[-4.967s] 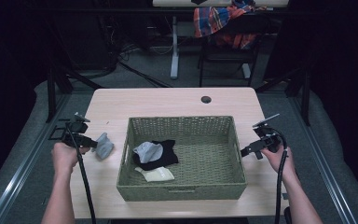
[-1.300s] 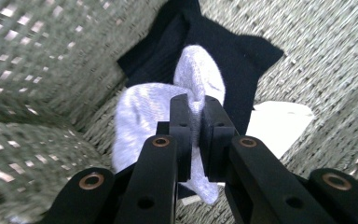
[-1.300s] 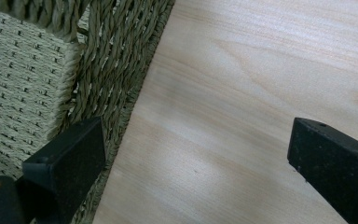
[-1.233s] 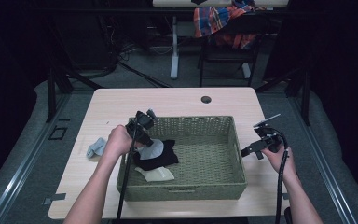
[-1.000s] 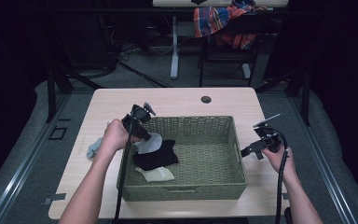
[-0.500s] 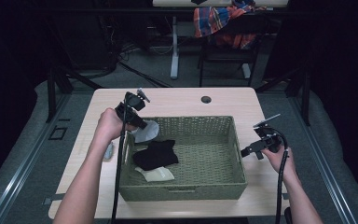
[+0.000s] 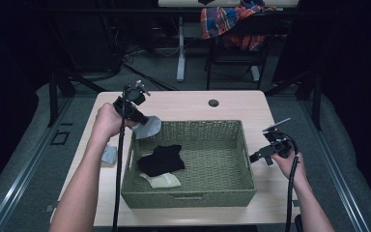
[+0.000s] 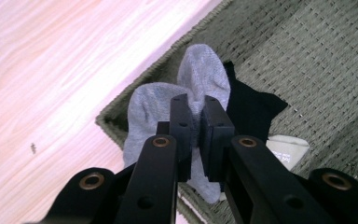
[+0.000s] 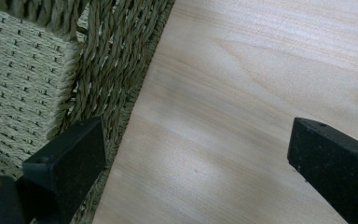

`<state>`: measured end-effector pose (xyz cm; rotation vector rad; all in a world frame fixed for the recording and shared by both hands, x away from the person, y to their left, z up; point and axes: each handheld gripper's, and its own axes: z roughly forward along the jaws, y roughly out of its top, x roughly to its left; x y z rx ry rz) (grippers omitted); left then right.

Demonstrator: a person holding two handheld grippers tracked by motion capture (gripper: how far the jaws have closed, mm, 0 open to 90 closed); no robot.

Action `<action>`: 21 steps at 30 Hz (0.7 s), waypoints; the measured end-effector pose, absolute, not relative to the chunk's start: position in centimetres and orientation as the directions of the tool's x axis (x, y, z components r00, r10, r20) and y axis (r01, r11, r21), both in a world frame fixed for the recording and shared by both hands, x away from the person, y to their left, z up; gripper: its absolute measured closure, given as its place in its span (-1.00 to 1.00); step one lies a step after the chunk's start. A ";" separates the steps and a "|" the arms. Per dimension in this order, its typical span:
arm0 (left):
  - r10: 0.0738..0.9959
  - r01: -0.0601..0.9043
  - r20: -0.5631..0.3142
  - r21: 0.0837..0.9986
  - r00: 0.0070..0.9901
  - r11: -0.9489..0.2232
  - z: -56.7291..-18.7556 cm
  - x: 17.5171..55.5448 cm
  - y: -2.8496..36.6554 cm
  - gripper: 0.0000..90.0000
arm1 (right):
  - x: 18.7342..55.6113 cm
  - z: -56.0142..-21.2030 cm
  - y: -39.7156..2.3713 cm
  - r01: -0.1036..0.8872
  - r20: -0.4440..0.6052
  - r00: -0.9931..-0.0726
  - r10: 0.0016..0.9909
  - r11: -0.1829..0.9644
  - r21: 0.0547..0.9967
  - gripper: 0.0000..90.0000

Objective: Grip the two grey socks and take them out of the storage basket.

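Your left hand-held gripper (image 8: 196, 116) clamps the soft grey sock (image 8: 200, 74) above the woven green basket (image 7: 212, 193); next, carry it out onto the pale wooden surface (image 7: 183, 104).

No text, label, brand, number or sign can be read anywhere. The cream sock (image 8: 286, 149) in the basket (image 7: 212, 200) carries a faint grey print on its sole, but it is too small and blurred to make out.
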<state>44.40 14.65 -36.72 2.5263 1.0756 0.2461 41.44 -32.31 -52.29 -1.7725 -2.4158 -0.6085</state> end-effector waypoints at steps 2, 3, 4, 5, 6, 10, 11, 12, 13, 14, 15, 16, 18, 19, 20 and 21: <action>0.727 0.657 0.017 0.414 0.686 -0.630 -36.4 44.4 15.1 0.89 | 41.4 -52.3 -32.3 0.931 0.297 -0.325 0.898 0.249 0.266 -0.91; 0.732 0.661 0.019 0.415 0.681 -0.625 -36.2 44.3 15.3 0.89 | 41.4 -52.3 -32.3 0.931 0.297 -0.325 0.898 0.249 0.266 -0.91; 0.737 0.665 0.020 0.414 0.676 -0.621 -36.1 44.3 15.6 0.89 | 41.4 -52.3 -32.3 0.932 0.296 -0.319 0.900 0.241 0.270 -0.91; 0.750 0.675 0.020 0.422 0.661 -0.606 -35.8 44.2 16.1 0.89 | 41.4 -52.3 -32.2 0.933 0.297 -0.314 0.902 0.235 0.273 -0.91; 0.753 0.676 0.024 0.422 0.658 -0.604 -35.7 44.2 16.5 0.89 | 41.4 -52.3 -32.3 0.931 0.295 -0.325 0.899 0.250 0.265 -0.91; 0.776 0.691 0.028 0.437 0.630 -0.576 -35.2 44.0 17.9 0.89 | 41.4 -52.3 -32.3 0.931 0.295 -0.327 0.898 0.252 0.264 -0.91; 0.782 0.695 0.029 0.439 0.622 -0.569 -35.2 43.9 18.3 0.89 | 41.4 -52.3 -32.3 0.931 0.296 -0.326 0.898 0.251 0.264 -0.91; 0.782 0.695 0.029 0.439 0.622 -0.569 -35.2 43.9 18.3 0.89 | 41.4 -52.3 -32.3 0.931 0.296 -0.325 0.898 0.250 0.265 -0.91; 0.794 0.704 0.029 0.443 0.607 -0.555 -35.1 43.8 19.2 0.89 | 41.4 -52.3 -32.3 0.931 0.296 -0.325 0.898 0.250 0.264 -0.91; 0.794 0.704 0.029 0.443 0.607 -0.555 -35.1 43.8 19.2 0.89 | 41.4 -52.3 -32.3 0.931 0.296 -0.325 0.898 0.250 0.264 -0.91; 0.801 0.710 0.029 0.445 0.598 -0.546 -35.0 43.8 19.6 0.89 | 41.4 -52.3 -32.3 0.931 0.296 -0.326 0.898 0.251 0.264 -0.91; 0.809 0.717 0.026 0.446 0.588 -0.535 -35.0 43.8 20.0 0.89 | 41.4 -52.3 -32.3 0.931 0.296 -0.326 0.898 0.251 0.264 -0.91; 0.822 0.727 0.026 0.452 0.569 -0.517 -35.1 43.7 20.9 0.89 | 41.4 -52.3 -32.2 0.932 0.295 -0.323 0.899 0.247 0.266 -0.91; 0.834 0.737 0.028 0.451 0.552 -0.503 -35.1 43.5 21.7 0.89 | 41.4 -52.3 -32.2 0.932 0.298 -0.321 0.899 0.245 0.267 -0.91; 0.834 0.737 0.028 0.451 0.552 -0.503 -35.1 43.5 21.7 0.89 | 41.4 -52.3 -32.2 0.932 0.298 -0.321 0.899 0.245 0.267 -0.91; 0.839 0.744 0.024 0.448 0.544 -0.496 -35.2 43.5 22.2 0.89 | 41.4 -52.3 -32.2 0.932 0.296 -0.322 0.899 0.246 0.266 -0.91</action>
